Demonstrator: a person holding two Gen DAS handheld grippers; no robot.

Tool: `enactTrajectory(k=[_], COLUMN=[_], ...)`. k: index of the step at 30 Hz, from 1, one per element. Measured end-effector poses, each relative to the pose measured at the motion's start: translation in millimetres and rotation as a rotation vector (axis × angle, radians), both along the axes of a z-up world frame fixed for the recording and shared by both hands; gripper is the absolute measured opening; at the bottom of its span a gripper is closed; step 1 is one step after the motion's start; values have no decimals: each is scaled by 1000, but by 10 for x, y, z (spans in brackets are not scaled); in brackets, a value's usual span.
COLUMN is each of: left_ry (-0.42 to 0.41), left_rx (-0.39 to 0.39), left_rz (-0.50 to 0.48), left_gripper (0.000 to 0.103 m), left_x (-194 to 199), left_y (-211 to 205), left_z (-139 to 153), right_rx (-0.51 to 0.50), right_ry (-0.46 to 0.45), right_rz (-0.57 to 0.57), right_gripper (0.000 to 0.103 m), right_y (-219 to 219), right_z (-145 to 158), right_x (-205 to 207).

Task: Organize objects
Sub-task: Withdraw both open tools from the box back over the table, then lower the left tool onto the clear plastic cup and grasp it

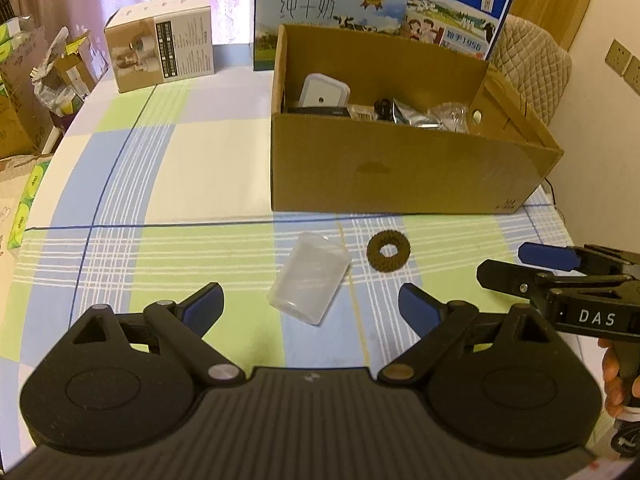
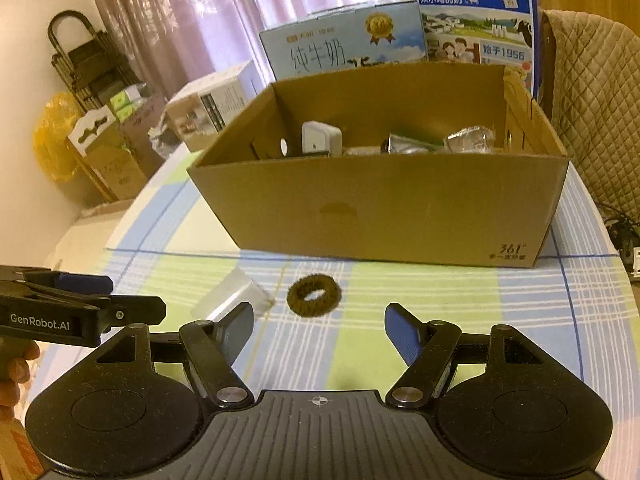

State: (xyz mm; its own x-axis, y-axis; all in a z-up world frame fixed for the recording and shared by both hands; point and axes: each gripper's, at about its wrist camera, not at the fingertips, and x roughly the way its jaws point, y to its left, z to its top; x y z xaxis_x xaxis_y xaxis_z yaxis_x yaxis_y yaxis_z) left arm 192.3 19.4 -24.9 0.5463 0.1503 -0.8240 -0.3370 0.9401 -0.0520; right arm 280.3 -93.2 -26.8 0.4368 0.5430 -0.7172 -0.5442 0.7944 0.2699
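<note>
**Both tools spread above cup and ring**

The clear cup (image 1: 308,278) lies tipped just ahead of the spread left tool (image 1: 310,306); the brown ring (image 2: 314,295) lies beside it, before the spread, empty right tool (image 2: 319,326). The cardboard box (image 2: 384,208) stands behind on the tabletop (image 1: 160,168).

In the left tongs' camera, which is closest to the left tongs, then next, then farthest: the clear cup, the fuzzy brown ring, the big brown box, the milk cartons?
1. Clear cup, lying on its side just ahead of the left tongs.
2. Brown ring, a bit farther, to the right.
3. Cardboard box, behind both.
4. Milk cartons, behind the box.
</note>
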Motion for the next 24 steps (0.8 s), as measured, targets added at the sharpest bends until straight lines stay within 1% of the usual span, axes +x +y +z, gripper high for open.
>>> enactTrajectory(k=[4, 7, 19, 21, 24], left_ry=[23, 36, 90, 95, 102], left_rx=[4, -2, 2, 7, 9], left_rz=[-19, -34, -71, -84, -103], left_gripper=[91, 87, 85, 81, 80], left_x=[37, 77, 338, 392, 483], left_y=[-7, 0, 51, 53, 82], left_z=[-121, -210, -476, -519, -590], right_rx=[-21, -25, -42, -44, -47], right_ry=[31, 47, 90, 97, 106], right_rz=[-7, -11, -49, -56, -63], right_gripper=[70, 70, 70, 70, 70], right_y=[-2, -6, -32, -40, -47], right_z=[-106, -161, -310, -333, -362], right_x=[27, 46, 194, 225, 261])
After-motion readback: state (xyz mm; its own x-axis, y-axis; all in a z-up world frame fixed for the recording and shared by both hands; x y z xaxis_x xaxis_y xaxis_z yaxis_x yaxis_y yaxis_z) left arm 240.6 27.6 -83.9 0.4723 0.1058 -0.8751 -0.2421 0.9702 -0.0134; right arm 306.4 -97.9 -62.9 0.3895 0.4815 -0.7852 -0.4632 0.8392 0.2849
